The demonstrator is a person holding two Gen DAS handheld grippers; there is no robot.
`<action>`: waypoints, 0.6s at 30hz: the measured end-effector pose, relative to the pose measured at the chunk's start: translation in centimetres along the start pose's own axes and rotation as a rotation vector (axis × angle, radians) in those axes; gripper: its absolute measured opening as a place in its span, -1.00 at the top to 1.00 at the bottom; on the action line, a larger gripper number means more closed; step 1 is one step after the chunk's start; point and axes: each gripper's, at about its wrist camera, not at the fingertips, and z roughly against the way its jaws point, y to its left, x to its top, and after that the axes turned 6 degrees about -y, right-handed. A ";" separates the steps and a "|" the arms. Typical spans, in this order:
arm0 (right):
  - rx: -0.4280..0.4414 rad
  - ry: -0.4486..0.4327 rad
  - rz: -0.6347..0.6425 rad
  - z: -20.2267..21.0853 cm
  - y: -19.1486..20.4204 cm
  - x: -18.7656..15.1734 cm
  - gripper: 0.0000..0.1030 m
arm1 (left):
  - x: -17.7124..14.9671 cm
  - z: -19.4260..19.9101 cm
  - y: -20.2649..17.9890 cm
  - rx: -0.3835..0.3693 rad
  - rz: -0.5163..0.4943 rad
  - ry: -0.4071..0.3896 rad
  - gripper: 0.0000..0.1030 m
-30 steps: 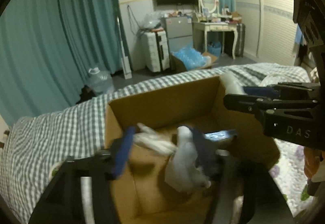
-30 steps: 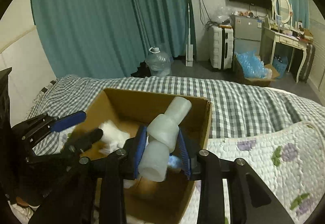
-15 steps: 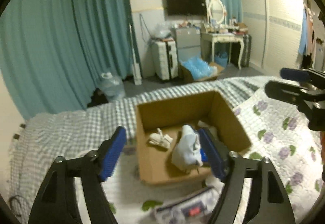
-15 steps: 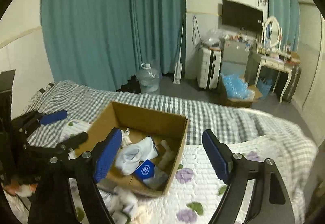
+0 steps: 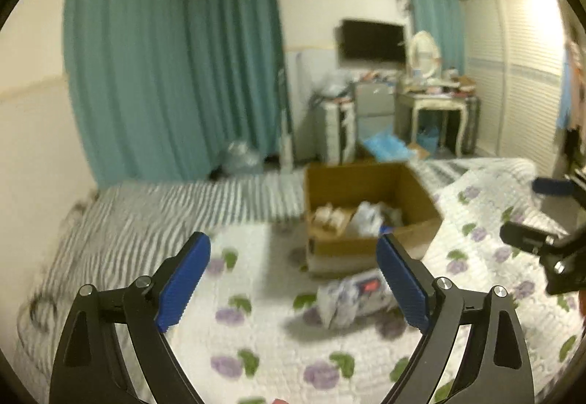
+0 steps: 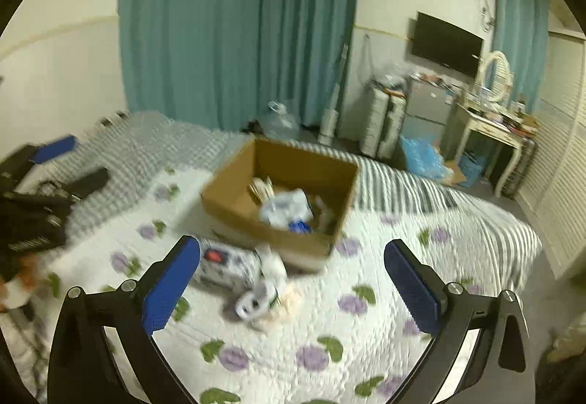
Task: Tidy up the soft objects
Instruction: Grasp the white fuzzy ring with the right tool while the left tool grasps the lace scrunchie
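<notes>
Motion blur smears cardboard box [image 6: 234, 200] contents, maybe socks; printed pack [image 5: 357, 296] label unreadable; left gripper [image 6: 55, 166] cut by frame edge.

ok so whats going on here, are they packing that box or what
A person holds a gripper in each hand over a bed. Both the left gripper and the right gripper have their jaws wide open and hold nothing. The cardboard box on the floral quilt already contains some soft items. A patterned packet and a few small pieces lie outside, in front of it.
</notes>
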 end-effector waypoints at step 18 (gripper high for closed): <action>0.024 0.273 0.044 -15.7 3.3 -11.7 -0.93 | -11.9 -10.5 -2.1 -0.005 -0.011 0.310 -0.81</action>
